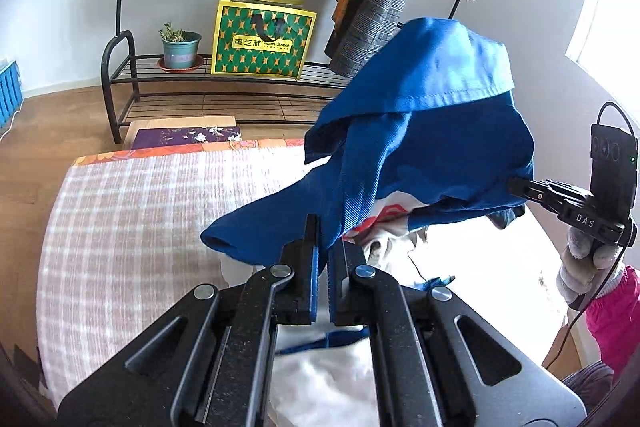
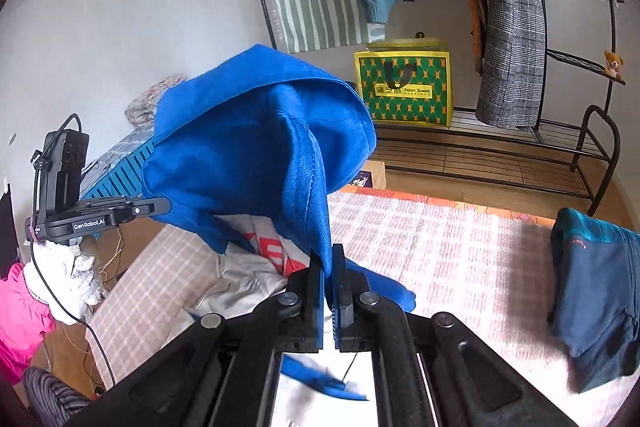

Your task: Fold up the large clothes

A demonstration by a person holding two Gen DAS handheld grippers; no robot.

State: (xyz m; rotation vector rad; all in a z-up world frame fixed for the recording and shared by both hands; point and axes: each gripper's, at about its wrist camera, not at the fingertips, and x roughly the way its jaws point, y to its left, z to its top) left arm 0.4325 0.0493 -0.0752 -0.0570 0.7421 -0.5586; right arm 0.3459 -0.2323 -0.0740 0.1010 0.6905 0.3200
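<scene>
Both grippers, left gripper [image 1: 324, 227] and right gripper [image 2: 328, 259], are clamped on the blue garment [image 1: 432, 115], holding it above the checked bed [image 1: 140, 219].

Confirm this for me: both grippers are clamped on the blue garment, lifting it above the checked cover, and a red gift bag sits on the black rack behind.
One detail is wrong: the gift bag is green and yellow, not red, as the left wrist view shows. The rest stands: the left gripper and right gripper are both clamped on the blue garment, lifted above the checked cover, with the black rack behind.

Blue garment [image 1: 420, 131] hides right gripper's fingers; white clothing [image 1: 324, 387] beneath overexposed.
</scene>
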